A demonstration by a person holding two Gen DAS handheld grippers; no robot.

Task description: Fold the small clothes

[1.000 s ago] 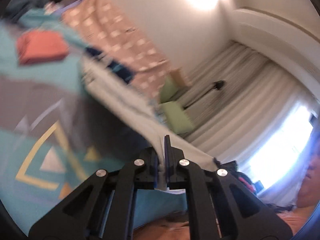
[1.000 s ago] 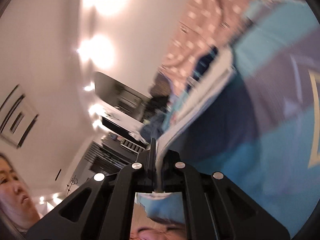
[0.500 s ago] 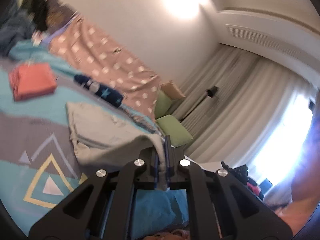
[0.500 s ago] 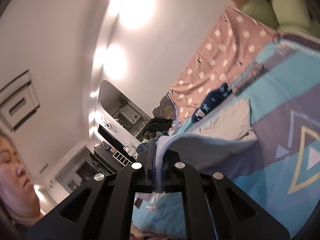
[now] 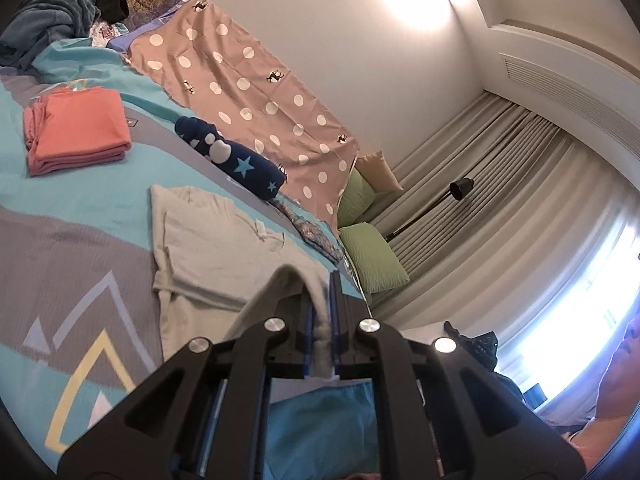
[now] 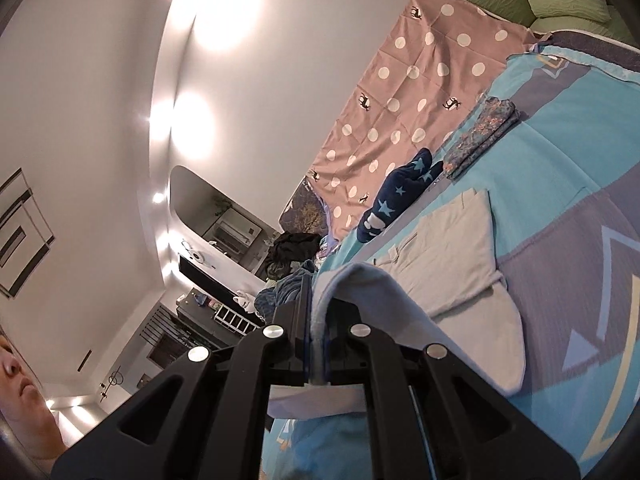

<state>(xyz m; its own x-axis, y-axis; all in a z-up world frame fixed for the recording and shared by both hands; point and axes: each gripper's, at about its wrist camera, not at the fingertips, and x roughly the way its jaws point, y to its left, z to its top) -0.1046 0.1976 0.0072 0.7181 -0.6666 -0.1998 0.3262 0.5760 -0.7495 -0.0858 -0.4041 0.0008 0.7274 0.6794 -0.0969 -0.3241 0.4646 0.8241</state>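
Observation:
A pale grey garment lies spread on the teal and grey bedspread. My left gripper is shut on one near edge of it, and the cloth arches up from the bed into the jaws. In the right wrist view the same pale grey garment lies flat further out, and my right gripper is shut on another near edge, lifted off the bedspread. The near part of the garment folds over toward the far part.
A folded orange garment, a navy star-print bundle and a folded floral piece lie on the bed. A dotted pink sheet hangs behind. Green pillows, a floor lamp, a clothes pile, and a person's face at the frame edges.
Both grippers have swung forward over the bed with the grey garment's edge. The cloth, earlier hanging taut and close to the cameras, now lies mostly flat on the bedspread.

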